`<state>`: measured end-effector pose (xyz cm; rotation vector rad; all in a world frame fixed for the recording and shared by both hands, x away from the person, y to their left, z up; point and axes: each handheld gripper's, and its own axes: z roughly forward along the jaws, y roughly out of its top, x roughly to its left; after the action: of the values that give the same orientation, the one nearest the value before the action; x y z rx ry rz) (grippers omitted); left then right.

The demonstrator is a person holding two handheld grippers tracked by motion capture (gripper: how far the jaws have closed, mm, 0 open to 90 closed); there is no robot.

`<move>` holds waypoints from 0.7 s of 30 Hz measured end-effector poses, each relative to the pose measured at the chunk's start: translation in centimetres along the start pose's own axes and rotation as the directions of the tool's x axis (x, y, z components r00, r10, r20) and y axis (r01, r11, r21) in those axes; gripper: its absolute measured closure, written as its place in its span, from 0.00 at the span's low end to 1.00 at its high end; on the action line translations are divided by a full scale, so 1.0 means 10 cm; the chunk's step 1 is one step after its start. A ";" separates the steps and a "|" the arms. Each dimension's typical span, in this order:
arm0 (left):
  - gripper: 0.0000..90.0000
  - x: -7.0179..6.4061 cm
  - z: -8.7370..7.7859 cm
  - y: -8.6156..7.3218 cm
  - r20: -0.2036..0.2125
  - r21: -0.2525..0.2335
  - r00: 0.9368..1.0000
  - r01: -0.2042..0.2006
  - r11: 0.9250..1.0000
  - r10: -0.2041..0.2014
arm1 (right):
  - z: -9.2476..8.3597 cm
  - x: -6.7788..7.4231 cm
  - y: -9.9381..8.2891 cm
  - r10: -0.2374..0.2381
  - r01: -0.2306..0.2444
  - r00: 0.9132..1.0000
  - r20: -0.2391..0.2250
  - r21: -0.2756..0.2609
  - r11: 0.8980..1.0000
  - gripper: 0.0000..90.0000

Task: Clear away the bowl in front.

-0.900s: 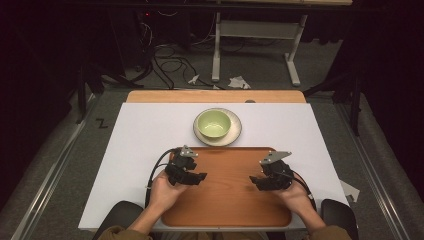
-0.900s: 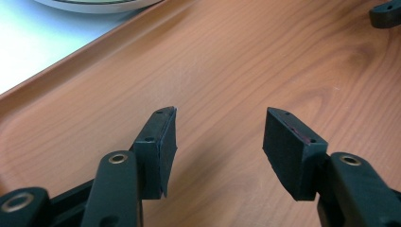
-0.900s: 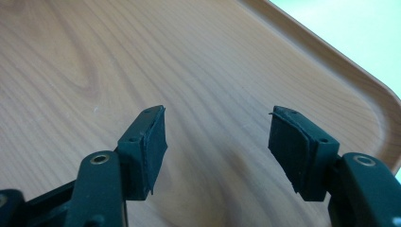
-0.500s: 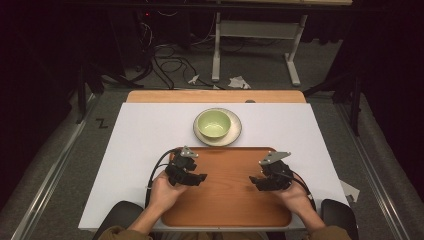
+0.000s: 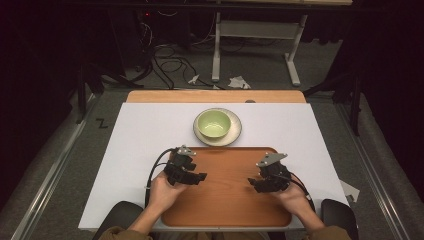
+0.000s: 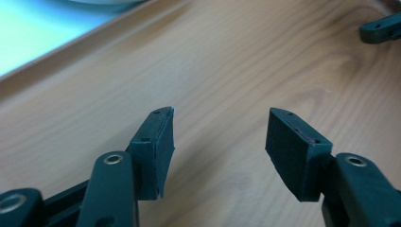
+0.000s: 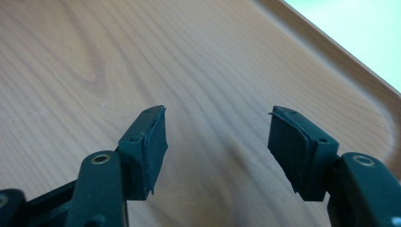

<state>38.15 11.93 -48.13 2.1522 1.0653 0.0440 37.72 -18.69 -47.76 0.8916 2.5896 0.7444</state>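
Wooden tray (image 5: 227,200): near table edge, on white sheet (image 5: 135,145). Green bowl (image 5: 212,123) on saucer (image 5: 235,134): just beyond tray's far rim. Left gripper (image 5: 192,176), right gripper (image 5: 256,184): over tray, jaws spread, holding nothing.

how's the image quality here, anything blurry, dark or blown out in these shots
High view: table evenly lit, the room behind nearly black, and the green bowl reads clearly. Left gripper view: the fingers are sharp, the white surface at top left is washed out and soft. Right gripper view: the tray grain is sharp nearby, the bright corner beyond its rim overexposed.
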 end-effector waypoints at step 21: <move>0.53 -0.05 -0.02 0.24 0.022 0.019 1.000 0.020 1.000 -0.021 | 0.02 0.01 0.01 -0.002 0.002 1.000 0.009 0.009 1.000 0.42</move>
<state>39.41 10.74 -46.38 2.1532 1.0788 0.0011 37.76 -18.54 -47.88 0.8923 2.5880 0.7270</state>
